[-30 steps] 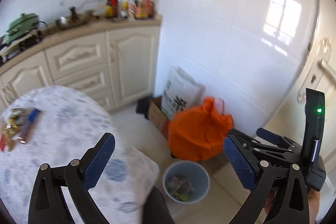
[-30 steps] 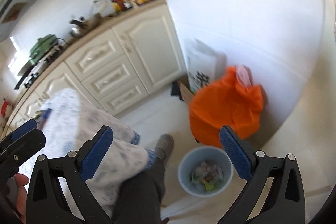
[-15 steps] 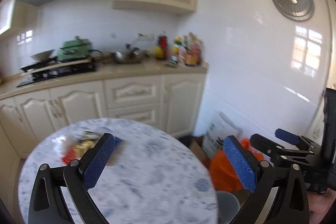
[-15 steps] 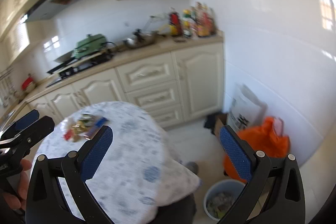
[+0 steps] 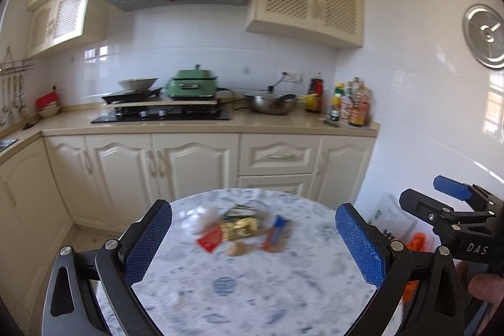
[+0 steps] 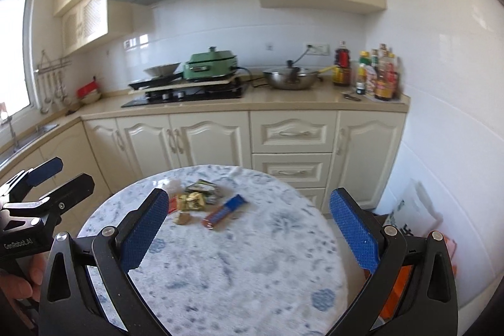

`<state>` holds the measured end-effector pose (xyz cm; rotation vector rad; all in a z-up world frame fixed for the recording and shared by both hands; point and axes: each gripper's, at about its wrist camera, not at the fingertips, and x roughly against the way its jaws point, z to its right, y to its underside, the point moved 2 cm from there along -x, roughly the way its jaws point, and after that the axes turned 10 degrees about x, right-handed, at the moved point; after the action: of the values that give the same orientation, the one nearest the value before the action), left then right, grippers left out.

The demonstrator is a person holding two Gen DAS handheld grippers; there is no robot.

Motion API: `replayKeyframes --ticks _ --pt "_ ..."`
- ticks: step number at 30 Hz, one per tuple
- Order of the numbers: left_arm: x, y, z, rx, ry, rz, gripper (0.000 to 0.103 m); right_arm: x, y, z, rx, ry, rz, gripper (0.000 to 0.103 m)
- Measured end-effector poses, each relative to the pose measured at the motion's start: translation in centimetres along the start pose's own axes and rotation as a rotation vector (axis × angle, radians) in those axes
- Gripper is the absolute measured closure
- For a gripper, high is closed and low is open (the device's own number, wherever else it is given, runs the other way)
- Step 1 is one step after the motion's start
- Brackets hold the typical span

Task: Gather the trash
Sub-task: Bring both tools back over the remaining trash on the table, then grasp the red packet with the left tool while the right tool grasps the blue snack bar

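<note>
Two grippers face a round table (image 5: 252, 298) covered in a blue-and-white patterned cloth, both held above its near edge with nothing in them. On the left, the left gripper (image 5: 253, 244) has its blue pads spread wide, and through the gap lies the trash: a small heap of wrappers (image 5: 234, 227) near the far middle of the table, a red packet (image 5: 210, 241) at its left, a beige crumpled scrap (image 5: 236, 248) in front, and a blue-and-orange bar wrapper (image 5: 274, 233) just to its right. The pieces lie close together, which looks convenient for picking them off one at a time. Further right, the right gripper (image 6: 250, 229) is equally wide open and aimed at the same heap; its left pad overlaps the red packet, so that piece shows better from the left wrist. The right wrist view gives a sharper look at the bar wrapper (image 6: 224, 211), which lies apart from the pile and is probably the easiest first grab. Only this view shows the window and sink at far left, plus a white bag (image 6: 412, 210) and an orange bag (image 6: 397, 288) on the floor beyond the table's right edge. No bin is visible in either view.
</note>
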<state>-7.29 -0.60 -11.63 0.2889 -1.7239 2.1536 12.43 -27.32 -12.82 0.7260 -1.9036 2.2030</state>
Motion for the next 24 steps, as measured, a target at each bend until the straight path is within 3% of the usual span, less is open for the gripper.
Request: replayKeyframes --ticks 9,13,24 --pt "-1.2 -0.6 -2.5 -0.017 -0.113 -0.039 0.001 -4.7 0.3 -3.5 0.032 -0.053 -0.062 0.0" --pt "-5.2 -1.6 -4.1 -0.023 -0.136 -0.077 0.001 -8.4 1.4 -3.7 0.008 -0.05 -0.138 0.0" --pt "-19.1 -0.9 -5.9 -0.049 -0.118 -0.301 0.001 -19.7 5.1 -5.0 -0.017 -0.07 -0.329 0.0"
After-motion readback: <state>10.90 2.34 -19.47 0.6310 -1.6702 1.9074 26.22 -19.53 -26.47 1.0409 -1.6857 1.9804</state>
